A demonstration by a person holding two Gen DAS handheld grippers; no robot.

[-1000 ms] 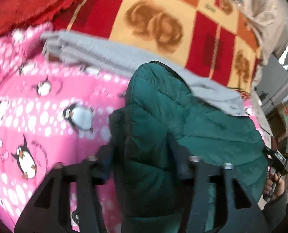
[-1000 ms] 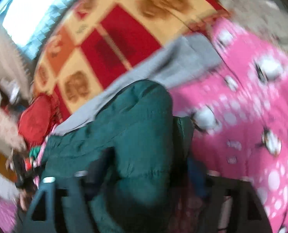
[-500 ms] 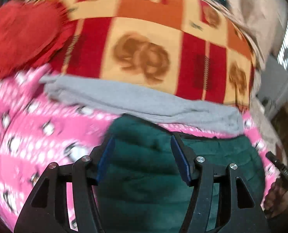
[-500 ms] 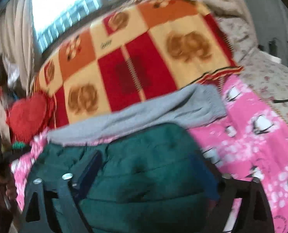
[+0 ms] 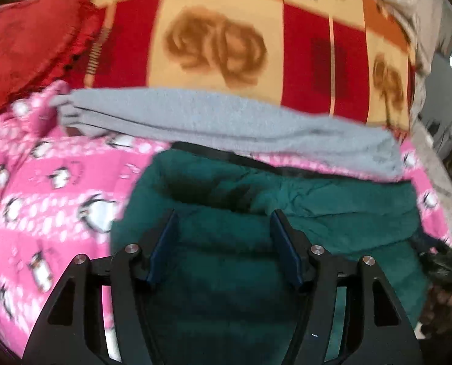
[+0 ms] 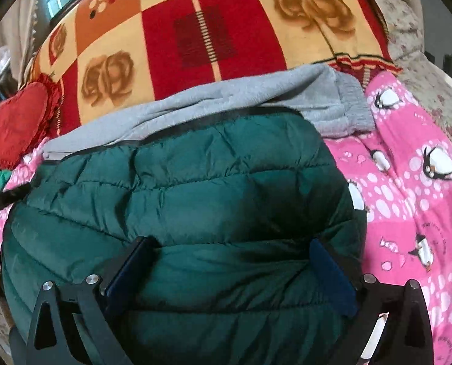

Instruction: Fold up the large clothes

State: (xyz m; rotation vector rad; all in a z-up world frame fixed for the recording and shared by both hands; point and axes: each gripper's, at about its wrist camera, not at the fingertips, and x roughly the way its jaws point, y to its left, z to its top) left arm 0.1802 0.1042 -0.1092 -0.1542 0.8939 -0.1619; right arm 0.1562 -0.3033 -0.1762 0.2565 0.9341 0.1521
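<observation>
Left wrist view showed the left gripper (image 5: 222, 237) with fingers apart over the green jacket (image 5: 286, 213), which lay on the pink blanket (image 5: 43, 197); right gripper (image 6: 229, 261) likewise spread.

Green jacket (image 6: 195, 200) bottom edge cropped

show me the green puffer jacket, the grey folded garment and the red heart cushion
green puffer jacket (image 6: 195, 188), right wrist view, quilted top panel
grey folded garment (image 5: 226, 115), left wrist view, upper surface
red heart cushion (image 5: 28, 45), left wrist view, centre
</observation>
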